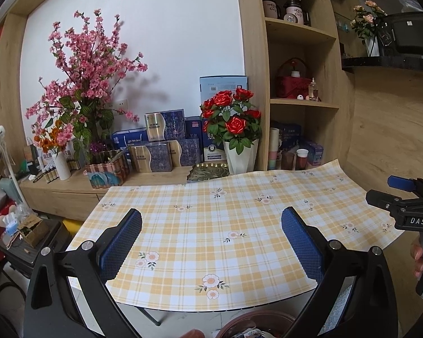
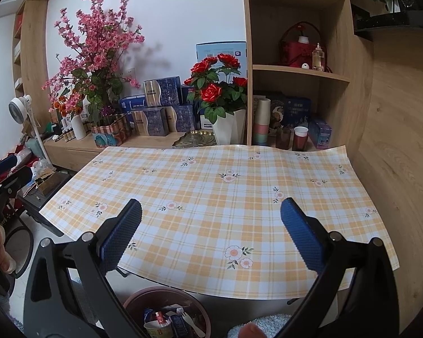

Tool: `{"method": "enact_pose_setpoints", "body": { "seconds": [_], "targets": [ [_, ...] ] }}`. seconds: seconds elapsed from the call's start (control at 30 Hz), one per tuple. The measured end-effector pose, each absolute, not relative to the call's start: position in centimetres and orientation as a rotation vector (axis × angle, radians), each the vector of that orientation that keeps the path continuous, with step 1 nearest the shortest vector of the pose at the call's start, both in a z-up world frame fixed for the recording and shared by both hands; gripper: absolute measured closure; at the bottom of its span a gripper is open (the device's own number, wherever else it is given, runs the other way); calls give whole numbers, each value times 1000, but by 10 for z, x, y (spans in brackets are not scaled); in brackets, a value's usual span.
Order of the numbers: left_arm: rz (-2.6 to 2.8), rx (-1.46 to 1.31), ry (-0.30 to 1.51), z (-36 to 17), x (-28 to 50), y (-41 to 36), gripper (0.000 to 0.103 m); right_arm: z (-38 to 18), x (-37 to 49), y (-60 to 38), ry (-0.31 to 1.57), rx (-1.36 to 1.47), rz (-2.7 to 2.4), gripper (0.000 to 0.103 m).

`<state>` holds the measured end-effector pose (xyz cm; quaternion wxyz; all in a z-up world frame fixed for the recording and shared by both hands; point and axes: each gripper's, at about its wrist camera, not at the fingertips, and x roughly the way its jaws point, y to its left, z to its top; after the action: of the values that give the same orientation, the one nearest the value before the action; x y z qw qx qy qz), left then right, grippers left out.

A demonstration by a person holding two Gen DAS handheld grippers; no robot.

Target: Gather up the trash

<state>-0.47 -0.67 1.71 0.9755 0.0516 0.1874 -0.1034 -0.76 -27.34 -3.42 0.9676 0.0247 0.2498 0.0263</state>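
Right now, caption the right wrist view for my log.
Open right tongs hover over the bare checked tablecloth; collected trash sits in the brown bin below.

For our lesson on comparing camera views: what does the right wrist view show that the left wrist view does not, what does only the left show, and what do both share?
Only the right wrist view shows the contents of the round brown trash bin: a paper noodle cup and a white plastic fork.

Only the left wrist view shows two lidded ceramic jars on the upper shelf.

Both share the yellow plaid floral tablecloth, the red rose pot and open, empty grippers: left gripper, right gripper.
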Motion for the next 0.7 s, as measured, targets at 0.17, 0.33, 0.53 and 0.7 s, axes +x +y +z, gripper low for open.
{"method": "enact_pose_setpoints", "body": {
  "seconds": [0.17, 0.33, 0.53, 0.7],
  "targets": [
    [-206, 113, 377, 16, -5, -7, 6, -33, -8, -273, 506, 51, 56, 6],
    [-205, 119, 380, 13, -4, -7, 6, -31, -8, -270, 510, 52, 57, 6],
    [-199, 122, 382, 12, -4, -7, 6, -31, -7, -266, 512, 50, 59, 6],
    [-191, 127, 395, 7, -2, -4, 6, -32, -7, -262, 517, 53, 64, 6]
  ]
}}
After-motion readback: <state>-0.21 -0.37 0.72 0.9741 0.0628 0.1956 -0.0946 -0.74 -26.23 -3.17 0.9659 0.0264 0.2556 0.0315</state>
